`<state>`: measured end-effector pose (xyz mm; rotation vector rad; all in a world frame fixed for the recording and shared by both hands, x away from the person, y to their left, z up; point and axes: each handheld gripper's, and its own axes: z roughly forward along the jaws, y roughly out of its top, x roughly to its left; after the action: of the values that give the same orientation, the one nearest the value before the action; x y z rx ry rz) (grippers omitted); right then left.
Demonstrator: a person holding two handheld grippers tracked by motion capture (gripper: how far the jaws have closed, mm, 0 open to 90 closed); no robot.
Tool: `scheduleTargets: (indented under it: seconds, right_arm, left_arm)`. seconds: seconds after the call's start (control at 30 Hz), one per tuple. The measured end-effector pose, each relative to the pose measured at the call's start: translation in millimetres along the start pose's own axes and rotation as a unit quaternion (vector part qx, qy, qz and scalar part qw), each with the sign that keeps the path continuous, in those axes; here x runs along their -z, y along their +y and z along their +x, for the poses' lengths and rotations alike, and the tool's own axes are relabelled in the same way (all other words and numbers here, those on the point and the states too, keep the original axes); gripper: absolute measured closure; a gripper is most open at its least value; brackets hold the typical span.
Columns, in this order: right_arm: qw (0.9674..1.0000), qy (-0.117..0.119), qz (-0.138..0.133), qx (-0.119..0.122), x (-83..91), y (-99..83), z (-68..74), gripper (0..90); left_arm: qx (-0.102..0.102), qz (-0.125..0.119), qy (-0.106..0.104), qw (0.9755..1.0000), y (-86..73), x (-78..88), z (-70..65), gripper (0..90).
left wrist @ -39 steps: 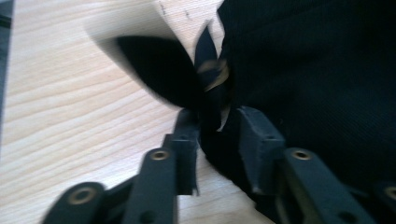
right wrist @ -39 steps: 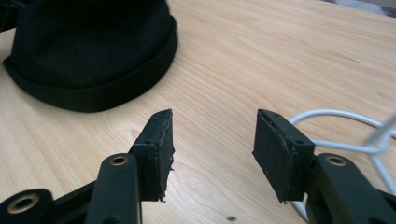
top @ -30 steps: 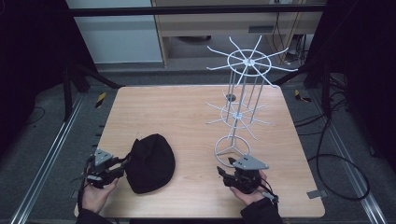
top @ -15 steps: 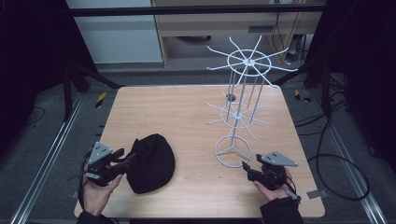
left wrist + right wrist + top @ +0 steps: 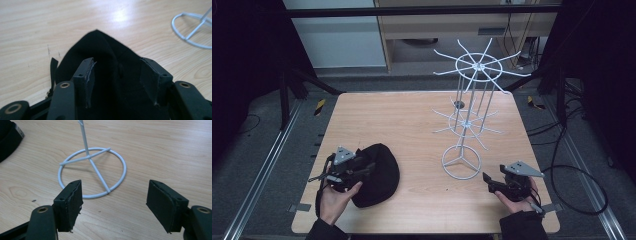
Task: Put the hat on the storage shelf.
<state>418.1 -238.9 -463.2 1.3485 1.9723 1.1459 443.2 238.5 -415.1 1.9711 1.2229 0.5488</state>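
Both grippers open at the near edge, black cap under the left one.

At 7 o'clock the left gripper (image 5: 362, 167) hovers over the black cap (image 5: 379, 175), its jaws just opened wider and straddling the cloth without pressing it; at 5 o'clock the right gripper (image 5: 490, 182) has just spread its jaws, nothing between them. At centre stands the white wire rack (image 5: 467, 120), base ring (image 5: 92, 172) facing the right gripper. Risk, as I judge it: a shallow pinch lets the limp cap slip, or a swing knocks the light rack over. The wooden table (image 5: 382, 120) is pale; beyond, at 12 o'clock, dark floor, cables, a cabinet.
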Motion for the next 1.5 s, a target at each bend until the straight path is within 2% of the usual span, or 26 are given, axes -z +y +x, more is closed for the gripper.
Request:
scheduleTargets:
  seconds: [0.17,0.23,0.3,0.33,0.43,0.5,0.67,0.77,0.87,1.0,1.1,1.2,1.33,1.5]
  right_arm:
    - [1.0000,-0.008,0.002,-0.004,-2.0,-1.6,-4.0,34.2]
    - [0.9999,-0.011,0.006,-0.006,-2.2,-1.8,-3.4,37.6]
    - [0.9998,-0.017,0.008,0.002,-3.4,-2.6,-4.1,39.2]
    - [0.9998,-0.016,0.011,-0.002,-3.4,-2.7,-3.3,40.5]
    - [0.9996,-0.022,0.014,0.004,-5.8,-4.2,-3.5,42.0]
    - [0.9997,-0.019,0.016,0.002,-6.2,-4.3,-3.2,42.6]
    - [0.9997,-0.020,0.014,0.004,-6.8,-5.1,-2.8,42.6]
    - [0.9997,-0.021,0.013,0.004,-6.5,-5.3,-3.4,42.6]
    - [0.9997,-0.022,0.012,0.006,-6.1,-5.4,-3.9,42.6]
    - [0.9996,-0.023,0.010,0.007,-6.1,-5.4,-4.0,41.9]
    - [0.9997,-0.023,0.009,0.007,-6.1,-5.5,-3.7,41.1]
    - [0.9997,-0.022,0.007,0.007,-5.9,-5.4,-3.6,40.4]
    - [0.9997,-0.022,0.005,0.003,-5.3,-5.0,-3.6,40.1]
    - [0.9997,-0.024,0.005,0.004,-5.4,-5.0,-3.3,40.0]
  left_arm:
    - [-0.001,0.028,0.010,0.9996,-2.9,-16.3,0.2,48.8]
    - [0.002,0.035,0.015,0.9993,-4.7,-21.7,1.1,56.0]
    - [0.009,0.040,0.011,0.9991,-5.6,-24.2,3.1,61.6]
    - [0.015,0.039,0.006,0.9991,-6.0,-24.6,4.1,65.2]
    - [0.016,0.029,0.009,0.9994,-6.9,-22.9,5.7,74.8]
    - [0.014,0.023,0.008,0.9996,-7.7,-21.3,6.7,76.8]
    - [0.005,0.002,0.005,1.0000,-7.8,-14.7,7.7,78.4]
    - [-0.004,-0.021,-0.006,0.9998,-6.3,-6.6,6.5,78.7]
    - [-0.014,-0.050,-0.019,0.9985,-3.5,4.2,5.0,78.8]
    - [-0.017,-0.089,-0.032,0.9954,0.9,18.9,2.6,78.9]
    - [-0.024,-0.117,-0.041,0.9920,4.9,30.6,-0.8,78.9]
    - [-0.028,-0.131,-0.047,0.9898,8.2,38.4,-4.1,78.9]
    - [-0.036,-0.158,-0.058,0.9851,14.8,51.9,-10.3,78.9]
    - [-0.044,-0.196,-0.079,0.9765,24.1,69.9,-18.2,78.9]
